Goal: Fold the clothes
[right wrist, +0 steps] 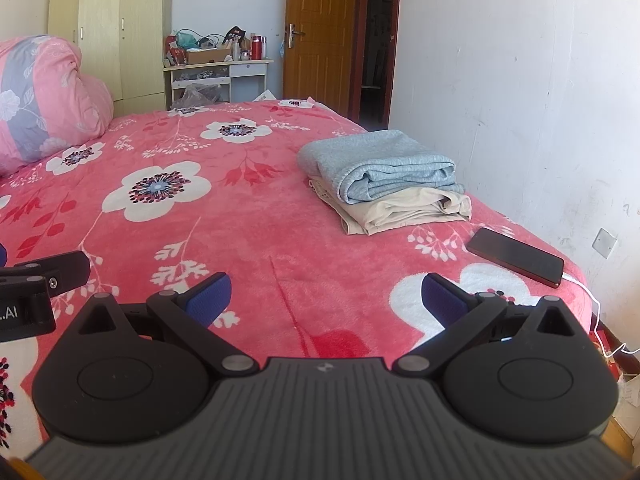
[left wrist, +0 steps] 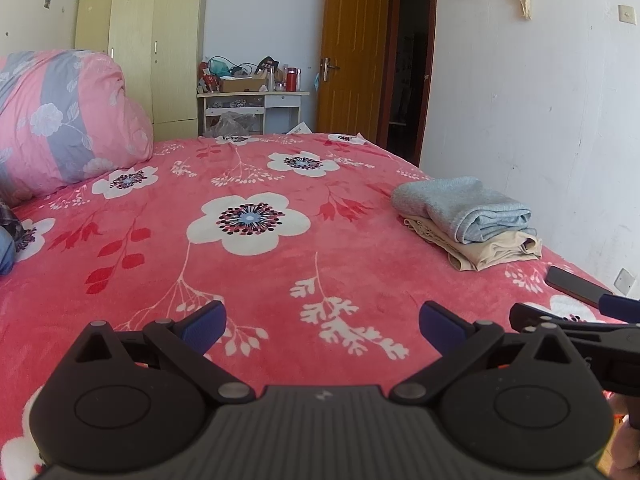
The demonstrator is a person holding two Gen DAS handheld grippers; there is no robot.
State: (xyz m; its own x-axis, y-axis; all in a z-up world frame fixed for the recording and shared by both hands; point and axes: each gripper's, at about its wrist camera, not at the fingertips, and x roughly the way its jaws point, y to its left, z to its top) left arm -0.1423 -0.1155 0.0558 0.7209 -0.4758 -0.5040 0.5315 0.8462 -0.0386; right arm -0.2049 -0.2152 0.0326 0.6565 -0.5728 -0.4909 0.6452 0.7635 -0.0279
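Observation:
A folded light blue garment (left wrist: 464, 206) (right wrist: 380, 164) lies on top of a folded beige garment (left wrist: 488, 250) (right wrist: 404, 210) at the right side of the bed. My left gripper (left wrist: 322, 326) is open and empty, low over the red flowered blanket (left wrist: 260, 280), left of the stack. My right gripper (right wrist: 326, 296) is open and empty over the blanket (right wrist: 248, 240), in front of the stack. The right gripper's fingers also show at the right edge of the left wrist view (left wrist: 560, 320). Part of a dark checked cloth (left wrist: 8, 220) shows at the left edge.
A black phone (right wrist: 516, 256) on a white cable lies at the bed's right edge near the wall. A rolled pink and grey quilt (left wrist: 60, 120) sits at the far left. A wardrobe (left wrist: 152, 48), a cluttered desk (left wrist: 252, 88) and an open door (left wrist: 356, 48) stand beyond the bed.

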